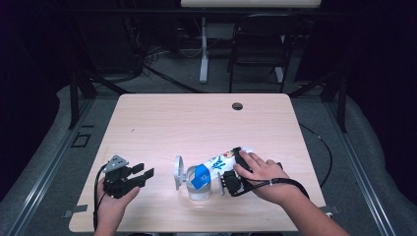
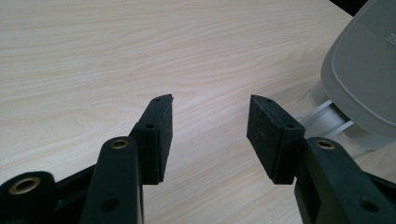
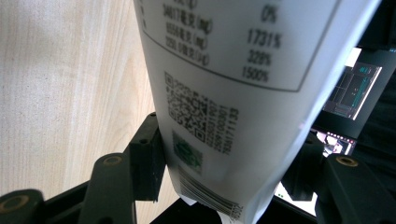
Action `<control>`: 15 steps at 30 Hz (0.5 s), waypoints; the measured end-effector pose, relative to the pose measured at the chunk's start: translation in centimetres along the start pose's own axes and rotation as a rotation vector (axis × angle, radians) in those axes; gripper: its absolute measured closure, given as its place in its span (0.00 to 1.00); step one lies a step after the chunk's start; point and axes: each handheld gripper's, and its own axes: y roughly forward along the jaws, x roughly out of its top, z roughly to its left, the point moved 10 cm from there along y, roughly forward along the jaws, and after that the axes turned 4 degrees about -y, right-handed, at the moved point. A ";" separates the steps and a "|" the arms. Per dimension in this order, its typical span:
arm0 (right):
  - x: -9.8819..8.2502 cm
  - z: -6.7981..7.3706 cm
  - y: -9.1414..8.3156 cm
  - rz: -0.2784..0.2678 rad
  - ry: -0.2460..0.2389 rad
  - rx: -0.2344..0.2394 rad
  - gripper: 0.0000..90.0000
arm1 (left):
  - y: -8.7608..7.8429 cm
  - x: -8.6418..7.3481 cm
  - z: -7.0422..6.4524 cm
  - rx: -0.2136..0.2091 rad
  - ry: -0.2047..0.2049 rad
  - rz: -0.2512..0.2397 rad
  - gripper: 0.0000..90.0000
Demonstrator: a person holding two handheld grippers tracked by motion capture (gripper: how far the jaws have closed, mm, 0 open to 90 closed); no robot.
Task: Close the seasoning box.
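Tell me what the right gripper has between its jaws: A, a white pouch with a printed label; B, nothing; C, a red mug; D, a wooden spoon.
A: the right gripper has its jaws against both sides of the white pouch.

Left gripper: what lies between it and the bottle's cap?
Bare tabletop separates the left gripper from the open cap, seen from the high view.

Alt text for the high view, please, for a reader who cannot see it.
On a pale wooden table, the right gripper clamps a white printed bottle tipped over a grey cup with a round lid standing open. The left gripper rests nearby, jaws open and empty. Beyond lie a dark floor and chair.
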 end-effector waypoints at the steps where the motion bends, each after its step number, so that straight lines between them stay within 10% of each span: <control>1: 0.0 0.0 0.0 -0.001 0.001 0.001 0.47 | 0.0 0.0 0.0 0.001 0.001 0.003 0.57; 15: 0.0 -0.3 -0.1 0.003 -0.014 -0.012 0.47 | 0.0 0.0 0.1 0.003 0.000 0.003 0.56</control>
